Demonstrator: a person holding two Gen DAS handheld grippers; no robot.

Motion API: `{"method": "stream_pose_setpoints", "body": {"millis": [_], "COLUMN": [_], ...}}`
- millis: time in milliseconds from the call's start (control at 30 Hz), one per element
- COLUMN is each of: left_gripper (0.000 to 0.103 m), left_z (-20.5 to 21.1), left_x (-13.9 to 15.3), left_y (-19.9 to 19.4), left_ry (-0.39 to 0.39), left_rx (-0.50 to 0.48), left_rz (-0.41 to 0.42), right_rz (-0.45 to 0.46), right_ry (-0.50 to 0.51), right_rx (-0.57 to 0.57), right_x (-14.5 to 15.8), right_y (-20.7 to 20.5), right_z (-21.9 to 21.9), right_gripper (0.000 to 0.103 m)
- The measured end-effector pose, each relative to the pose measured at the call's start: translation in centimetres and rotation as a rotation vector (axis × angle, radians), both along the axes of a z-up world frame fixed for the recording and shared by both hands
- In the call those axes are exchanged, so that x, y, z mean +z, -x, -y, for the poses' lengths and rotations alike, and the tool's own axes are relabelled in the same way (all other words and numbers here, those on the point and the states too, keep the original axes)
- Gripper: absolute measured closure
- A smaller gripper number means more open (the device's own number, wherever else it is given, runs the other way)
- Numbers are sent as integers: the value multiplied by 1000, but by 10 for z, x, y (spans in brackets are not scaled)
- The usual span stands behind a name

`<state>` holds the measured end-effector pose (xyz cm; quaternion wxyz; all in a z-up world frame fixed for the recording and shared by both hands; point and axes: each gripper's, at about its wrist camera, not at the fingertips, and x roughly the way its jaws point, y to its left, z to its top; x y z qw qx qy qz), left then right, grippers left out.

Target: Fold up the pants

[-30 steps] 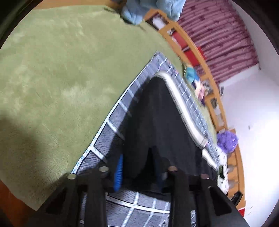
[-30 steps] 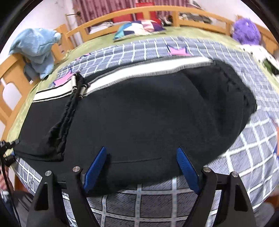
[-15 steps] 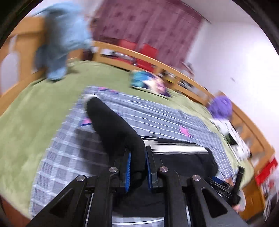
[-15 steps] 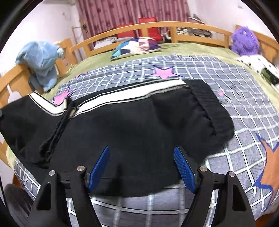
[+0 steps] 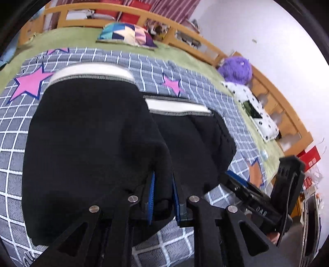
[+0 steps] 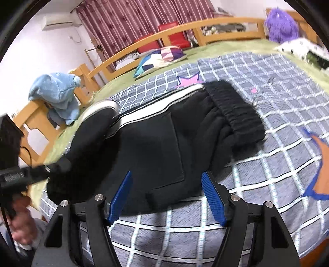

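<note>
Your left gripper (image 5: 162, 197) hides the fold it pinches, jaws easing apart. The black pants (image 6: 164, 141), white-striped, lie doubled on the checked blanket (image 6: 277, 106). Your right gripper (image 6: 166, 197) is closing, unpinched.

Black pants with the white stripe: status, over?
Left gripper clamped on black white-striped pants, jaws easing open. Right gripper open, closing, astride near hem. Nothing in the way.

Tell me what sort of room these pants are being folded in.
Most likely a bedroom: the black pants lie on a checked quilt spread over a wide bed with a wooden rail, a patchwork pillow near it, and curtains behind.
</note>
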<state>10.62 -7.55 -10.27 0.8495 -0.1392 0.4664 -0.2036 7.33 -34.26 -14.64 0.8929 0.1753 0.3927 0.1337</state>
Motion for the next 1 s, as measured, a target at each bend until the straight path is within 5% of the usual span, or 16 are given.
{"method": "stream_pose_setpoints", "body": {"millis": [100, 133, 167, 400, 500, 700, 833, 867, 900, 933, 1000], "left_gripper": [70, 48, 38, 38, 38, 38, 38, 38, 38, 38, 38], "left_z": [-25, -33, -46, -113, -135, -169, -181, -182, -184, -183, -185], "left_x": [12, 14, 19, 16, 4, -12, -14, -14, -14, -14, -12], "left_y": [18, 24, 34, 53, 52, 51, 55, 55, 55, 55, 58], "left_ry": [98, 113, 126, 56, -38, 23, 43, 47, 52, 56, 66], "left_rx": [-21, -19, -6, 138, 241, 299, 325, 329, 331, 334, 347], "left_rz": [13, 23, 55, 109, 108, 66, 64, 65, 65, 67, 72], "right_rz": [-17, -21, -22, 12, 23, -16, -151, -187, -218, -236, -163], "right_ry": [-25, -28, -28, -53, -44, 36, -37, -68, -124, -193, -199], "right_rx": [30, 33, 31, -1, 36, 128, 198, 205, 211, 216, 211], "right_x": [-6, -6, -6, 17, 26, 38, 9, 0, -9, -14, -1], "right_y": [-3, -5, -7, -13, -14, -21, -52, -57, -62, -67, -64], "right_z": [-9, -14, -16, -41, -60, -116, -147, -151, -152, -153, -148], "right_gripper": [32, 32, 31, 28, 30, 33, 34, 48, 78, 87, 89]}}
